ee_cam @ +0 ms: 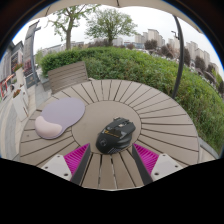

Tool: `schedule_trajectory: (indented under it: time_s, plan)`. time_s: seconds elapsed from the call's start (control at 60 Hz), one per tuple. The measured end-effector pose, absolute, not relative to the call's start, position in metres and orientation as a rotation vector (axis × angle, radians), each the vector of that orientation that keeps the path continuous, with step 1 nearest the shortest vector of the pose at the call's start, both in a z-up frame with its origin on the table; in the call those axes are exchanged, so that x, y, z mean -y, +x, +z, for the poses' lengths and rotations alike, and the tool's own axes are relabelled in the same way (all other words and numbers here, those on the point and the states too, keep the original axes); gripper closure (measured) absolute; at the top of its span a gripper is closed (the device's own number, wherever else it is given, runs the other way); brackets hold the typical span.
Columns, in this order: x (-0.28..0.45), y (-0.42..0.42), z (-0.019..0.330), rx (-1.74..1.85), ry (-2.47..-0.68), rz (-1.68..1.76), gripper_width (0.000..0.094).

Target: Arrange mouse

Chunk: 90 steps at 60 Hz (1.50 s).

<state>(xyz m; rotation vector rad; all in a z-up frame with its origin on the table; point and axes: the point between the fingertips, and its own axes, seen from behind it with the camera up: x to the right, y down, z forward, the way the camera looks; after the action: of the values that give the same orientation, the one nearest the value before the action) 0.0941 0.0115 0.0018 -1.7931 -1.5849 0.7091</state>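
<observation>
Mouse point(116, 134) dark, resting on slatted round table point(150, 105), just ahead of gripper point(111, 158), jaws spread wide, holding nothing. Best to lower straight, straddle the body, close evenly on both sides. Pale mousepad point(60, 115) near, leftward, with open room between; table rim curving beyond, hedge point(140, 65) well apart.

You are outdoors in a park or garden: a round slatted wooden table point(150, 108) fills the lower frame, a hedge point(150, 68) runs behind it, with trees point(108, 22) and apartment blocks point(152, 40) at top.
</observation>
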Motion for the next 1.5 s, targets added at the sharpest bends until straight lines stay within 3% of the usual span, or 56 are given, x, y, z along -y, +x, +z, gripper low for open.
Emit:
schedule_trajectory:
  time_s: [0.217,0.617,0.65,0.717,0.9,1.0,1.167,1.3,1.383,1.5]
  plan:
    - [-0.021,0.05,-0.018,1.595,-1.804,0.669,0.0075]
    - [0.001,-0.008,-0.02,1.69,-1.78,0.743,0.0088]
    - [0.0,-0.01,-0.021,1.697,-1.77,0.728,0.0129]
    - [0.003,-0.014,-0.021,1.718,-1.751,0.732,0.0299]
    - [0.004,-0.016,-0.019,1.801,-1.707,0.686,0.0456]
    - [-0.003,-0.014,-0.001,1.788,-1.724,0.662,0.0461]
    - [0.015,-0.045,0.08,1.753,-1.705,0.771,0.0462]
    - [0.062,-0.091,0.122,1.782,-1.621,0.857,0.0463]
    - [0.104,-0.11,0.118,1.823,-1.611,0.892,0.0462]
    - [0.156,-0.126,0.077,1.893,-1.624,0.885,0.0453]
